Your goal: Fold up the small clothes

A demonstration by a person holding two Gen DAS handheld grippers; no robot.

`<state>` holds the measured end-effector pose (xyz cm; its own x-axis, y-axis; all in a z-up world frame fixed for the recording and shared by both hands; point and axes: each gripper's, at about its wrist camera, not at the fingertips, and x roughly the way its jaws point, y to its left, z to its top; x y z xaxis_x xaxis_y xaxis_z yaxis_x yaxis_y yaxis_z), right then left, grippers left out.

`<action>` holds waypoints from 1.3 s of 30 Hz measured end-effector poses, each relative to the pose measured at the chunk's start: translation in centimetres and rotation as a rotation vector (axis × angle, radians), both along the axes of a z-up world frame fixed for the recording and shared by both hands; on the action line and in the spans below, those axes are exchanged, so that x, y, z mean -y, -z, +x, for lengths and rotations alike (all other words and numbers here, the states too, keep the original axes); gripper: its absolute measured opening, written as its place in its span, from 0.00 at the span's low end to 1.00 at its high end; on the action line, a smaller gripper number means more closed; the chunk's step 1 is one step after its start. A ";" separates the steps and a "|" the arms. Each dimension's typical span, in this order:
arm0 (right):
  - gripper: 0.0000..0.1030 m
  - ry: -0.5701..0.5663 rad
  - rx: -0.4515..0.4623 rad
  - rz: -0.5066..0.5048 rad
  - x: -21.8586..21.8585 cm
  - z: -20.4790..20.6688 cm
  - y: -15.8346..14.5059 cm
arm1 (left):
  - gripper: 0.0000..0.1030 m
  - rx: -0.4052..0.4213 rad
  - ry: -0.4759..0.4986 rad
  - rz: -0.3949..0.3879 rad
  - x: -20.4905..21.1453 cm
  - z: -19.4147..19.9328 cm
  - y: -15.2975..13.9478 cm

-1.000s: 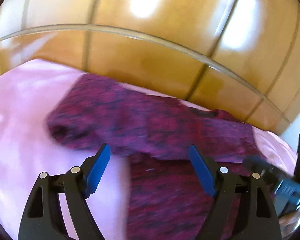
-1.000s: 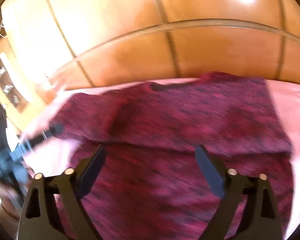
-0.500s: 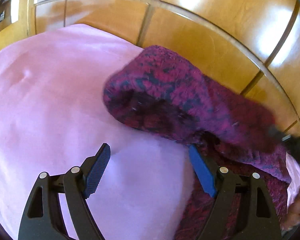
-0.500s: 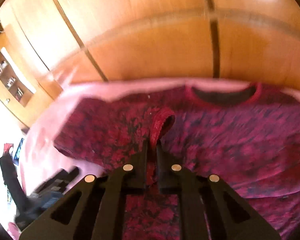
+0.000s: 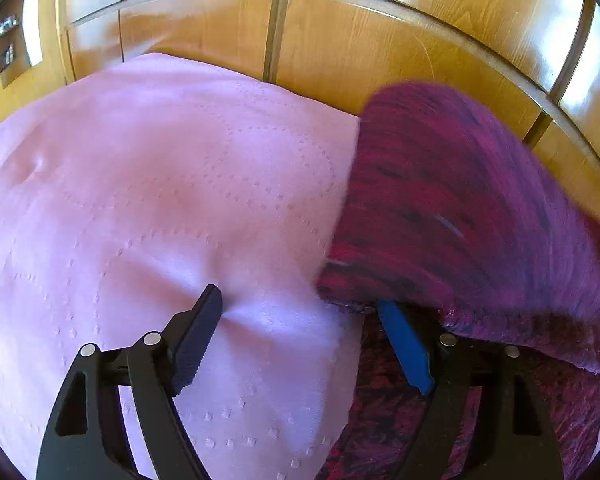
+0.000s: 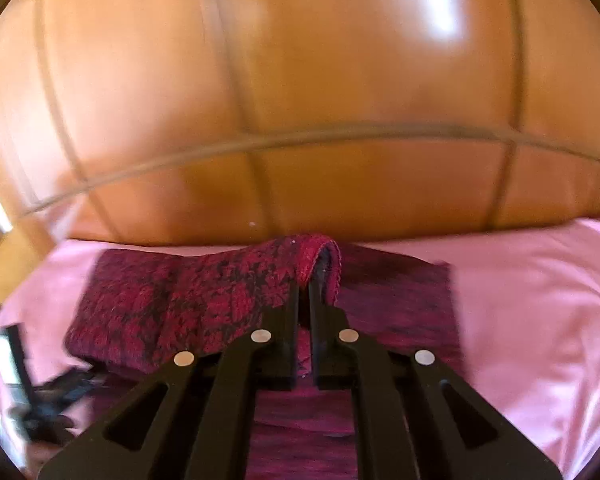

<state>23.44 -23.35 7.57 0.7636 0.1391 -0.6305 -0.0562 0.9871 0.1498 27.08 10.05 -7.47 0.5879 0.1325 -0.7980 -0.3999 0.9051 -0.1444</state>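
A dark red and black knitted sweater (image 5: 460, 208) lies on a pink bedspread (image 5: 160, 184). In the right wrist view my right gripper (image 6: 304, 286) is shut on the sweater's sleeve cuff (image 6: 320, 252). The cuff is raised, and the sleeve (image 6: 188, 308) hangs down to the left over the sweater's body (image 6: 400, 300). My left gripper (image 5: 298, 304) stands open low over the bedspread at the sweater's left edge. Its blue right pad (image 5: 404, 348) sits just under the raised, blurred sleeve, and nothing is gripped between the fingers.
A glossy wooden panelled wall (image 6: 300, 100) rises right behind the bed's far edge. Bare pink bedspread (image 6: 540, 300) stretches to the right of the sweater and, in the left wrist view, to its left. My left gripper shows as a dark blur (image 6: 48, 396) at the lower left.
My right gripper went from open to shut on the sleeve cuff and lifted it up across the sweater. My left gripper sank toward the bedspread at the sweater's left edge, still open.
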 end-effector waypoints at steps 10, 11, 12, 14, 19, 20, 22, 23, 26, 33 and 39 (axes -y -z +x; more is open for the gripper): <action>0.03 0.148 -0.186 -0.043 5.9 0.5 8.1 | 0.77 -0.004 0.005 0.019 0.3 -0.4 0.6; 0.03 0.144 -0.179 -0.059 5.5 0.5 8.2 | 0.77 -0.010 0.011 0.018 0.3 -0.3 0.3; 0.03 0.142 -0.179 -0.064 5.4 0.5 8.0 | 0.77 -0.013 0.018 0.017 0.1 -0.2 0.1; 0.04 0.136 -0.184 -0.042 5.6 0.4 7.8 | 0.76 -0.007 0.028 -0.014 -0.3 -0.8 -0.5; 0.24 0.123 -0.159 0.048 7.1 -0.4 6.7 | 0.76 0.117 0.051 -0.196 -2.9 -3.5 -3.0; 0.33 0.123 -0.145 0.047 7.3 -0.7 6.4 | 0.76 0.137 0.058 -0.235 -3.8 -3.6 -3.5; 0.42 0.118 -0.104 0.055 7.1 -1.6 5.0 | 0.76 0.153 0.071 -0.329 -5.2 -3.2 -3.9; 0.45 0.116 -0.085 0.054 6.9 -1.8 4.6 | 0.76 0.162 0.065 -0.377 -6.1 -2.7 -4.1; 0.48 0.082 -0.047 0.051 5.6 -1.8 3.4 | 0.76 0.168 0.071 -0.508 -7.5 -0.6 -3.8; 0.53 0.004 -0.071 0.012 2.4 0.8 4.6 | 0.76 0.148 0.106 -0.618 -7.6 4.5 -3.0; 0.54 0.024 -0.118 0.002 3.4 2.8 7.3 | 0.76 0.087 0.124 -0.673 -6.8 9.2 -1.6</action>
<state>26.20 -26.76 0.26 0.6869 0.1229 -0.7163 -0.0140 0.9876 0.1561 36.26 16.87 -5.87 0.6321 -0.4475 -0.6326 -0.2610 0.6457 -0.7175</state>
